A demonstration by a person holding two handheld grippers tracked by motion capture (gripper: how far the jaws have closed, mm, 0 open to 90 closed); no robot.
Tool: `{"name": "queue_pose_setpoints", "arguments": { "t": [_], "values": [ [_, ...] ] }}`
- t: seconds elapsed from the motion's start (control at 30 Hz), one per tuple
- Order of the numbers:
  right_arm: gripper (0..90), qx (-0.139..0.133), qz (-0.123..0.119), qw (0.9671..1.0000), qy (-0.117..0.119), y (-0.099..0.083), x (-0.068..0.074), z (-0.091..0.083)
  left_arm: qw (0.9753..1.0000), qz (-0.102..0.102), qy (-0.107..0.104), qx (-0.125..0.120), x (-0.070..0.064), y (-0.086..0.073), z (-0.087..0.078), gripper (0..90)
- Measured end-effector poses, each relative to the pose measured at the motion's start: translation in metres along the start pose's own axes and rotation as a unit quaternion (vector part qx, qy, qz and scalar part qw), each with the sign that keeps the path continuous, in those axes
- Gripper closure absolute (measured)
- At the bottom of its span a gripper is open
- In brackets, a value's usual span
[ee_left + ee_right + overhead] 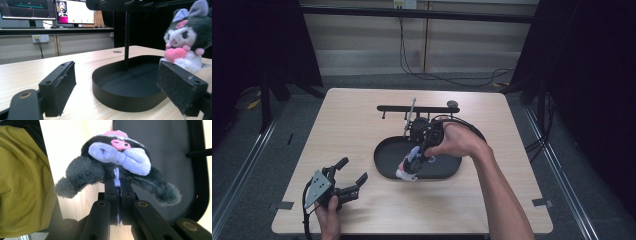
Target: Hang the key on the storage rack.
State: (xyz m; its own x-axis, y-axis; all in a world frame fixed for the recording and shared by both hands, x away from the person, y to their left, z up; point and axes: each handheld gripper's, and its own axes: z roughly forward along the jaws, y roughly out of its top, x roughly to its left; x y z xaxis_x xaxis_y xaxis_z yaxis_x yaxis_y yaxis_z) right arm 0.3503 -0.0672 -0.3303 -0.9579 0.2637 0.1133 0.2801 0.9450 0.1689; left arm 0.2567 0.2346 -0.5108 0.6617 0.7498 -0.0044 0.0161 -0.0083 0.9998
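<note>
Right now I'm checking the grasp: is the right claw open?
No, the right claw is shut on the lilac loop of the dark plush toy.

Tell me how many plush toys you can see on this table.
1. The plush toy sits at the near left rim of the black tray, with the right gripper shut on its hanging loop. Nothing suggests another is hidden.

Plush toy (410,166) at tray's (384,170) near rim

Dark-furred, lilac bow, pink heart at chest; upright, hanging by a lilac loop (116,178) over the tray's edge.
</note>
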Motion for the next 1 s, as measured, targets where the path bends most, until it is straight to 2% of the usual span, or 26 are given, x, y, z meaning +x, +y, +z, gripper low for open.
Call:
{"name": "queue_pose_setpoints", "arguments": {
  "t": [0.13, 0.27, 0.4, 0.6, 0.83, 1.0],
  "values": [
    [87.4, 0.011, -0.006, 0.9999, -0.004, 0.006, -0.004, -0.002, 1.0000, 0.000, 0.000, 0.000, 0.000, 0.000, 0.000, 15.2],
    [87.4, 0.012, -0.006, 0.9999, -0.001, 0.012, -0.008, -0.001, 1.0000, 0.000, 0.000, 0.000, 0.000, 0.000, 0.000, 15.2],
    [87.4, 0.024, -0.006, 0.9997, 0.004, 0.018, -0.014, 0.001, 1.0000, 0.000, 0.000, 0.000, 0.000, 0.000, 0.000, 15.2],
    [87.4, 0.032, -0.006, 0.9995, 0.000, 0.025, -0.019, -0.005, 1.0000, 0.000, 0.000, 0.000, 0.000, 0.000, 0.000, 15.2],
    [87.4, 0.016, -0.006, 0.9998, 0.001, 0.028, -0.026, -0.016, 1.0000, -0.001, 0.000, -0.001, 0.000, 0.000, 0.000, 15.2],
    [87.4, 0.016, -0.003, 0.9999, -0.003, 0.030, -0.031, -0.022, 1.0000, -0.001, 0.000, -0.002, 0.000, 0.000, 0.000, 15.2]
  ]
}}
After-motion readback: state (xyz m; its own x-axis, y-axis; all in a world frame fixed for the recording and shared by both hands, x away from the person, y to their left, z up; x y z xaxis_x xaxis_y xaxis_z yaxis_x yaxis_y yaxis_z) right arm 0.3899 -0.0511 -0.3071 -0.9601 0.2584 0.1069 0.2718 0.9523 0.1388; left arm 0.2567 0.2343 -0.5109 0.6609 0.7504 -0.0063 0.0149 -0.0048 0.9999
